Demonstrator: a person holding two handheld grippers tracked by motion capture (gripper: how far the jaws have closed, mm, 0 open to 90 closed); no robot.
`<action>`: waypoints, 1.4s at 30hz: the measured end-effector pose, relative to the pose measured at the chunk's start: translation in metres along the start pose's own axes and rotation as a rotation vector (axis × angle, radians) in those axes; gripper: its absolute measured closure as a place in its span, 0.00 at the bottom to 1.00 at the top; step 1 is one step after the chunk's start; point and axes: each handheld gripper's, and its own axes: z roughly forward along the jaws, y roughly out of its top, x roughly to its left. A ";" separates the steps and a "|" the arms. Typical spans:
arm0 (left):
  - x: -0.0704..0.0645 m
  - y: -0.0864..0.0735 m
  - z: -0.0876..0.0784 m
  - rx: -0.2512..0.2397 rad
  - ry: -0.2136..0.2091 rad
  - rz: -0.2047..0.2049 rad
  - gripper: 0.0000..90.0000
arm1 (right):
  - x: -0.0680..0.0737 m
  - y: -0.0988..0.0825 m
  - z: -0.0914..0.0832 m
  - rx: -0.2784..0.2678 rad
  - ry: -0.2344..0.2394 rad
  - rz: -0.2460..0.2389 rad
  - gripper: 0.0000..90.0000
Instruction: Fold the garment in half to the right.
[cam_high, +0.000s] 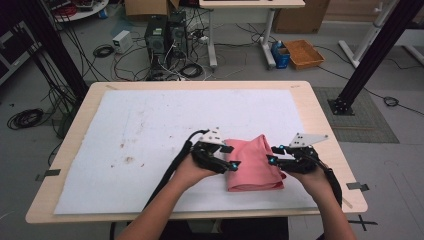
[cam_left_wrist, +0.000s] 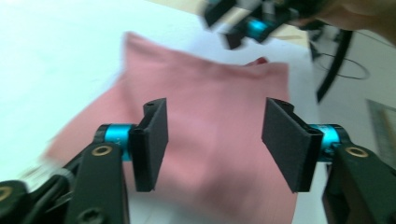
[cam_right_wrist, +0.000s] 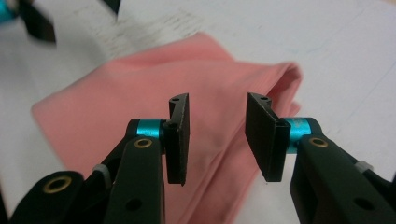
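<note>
1. Cloth, pink and folded, lies on the white mat near the table's front edge, right of centre, between the two grippers.

2. Left gripper sits at the cloth's left edge in the high view. In the left gripper view its jaws stand wide apart with nothing pinched; the cloth lies beyond and below them.

3. Right gripper sits at the cloth's right edge. In the right gripper view its jaws are also apart, with a narrower gap, and hold nothing; the cloth lies under them, its rolled fold at the far right.

4. Risk, as I judge it: both grippers are free of the cloth, so the fold rests on its own weight alone. The loose rolled edge on the right could spring open or slump.

5. Risk: a jaw dragged low across the cloth would catch the top layer and pull the fold askew. Cause would be a level move without lift.

6. Risk: on a fresh grip, a jaw could take one layer instead of the whole stack, so the layers would separate when lifted. Layers are hard to tell apart in these views.

7. Risk: the cloth lies close to the table's front edge; a pull toward the person could slide it off the mat.

8. Risk: the two grippers are near each other, so a careless inward move could knock them together.
</note>
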 end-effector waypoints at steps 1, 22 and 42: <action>0.002 -0.005 -0.009 -0.010 0.018 -0.005 0.43 | 0.003 -0.004 0.000 0.010 0.005 0.007 0.68; 0.012 -0.054 -0.065 -0.086 0.100 -0.098 0.41 | 0.017 -0.039 -0.017 0.050 -0.075 0.070 0.98; 0.023 -0.058 -0.073 -0.087 0.116 -0.122 0.41 | -0.009 0.001 -0.004 0.001 -0.168 0.050 0.74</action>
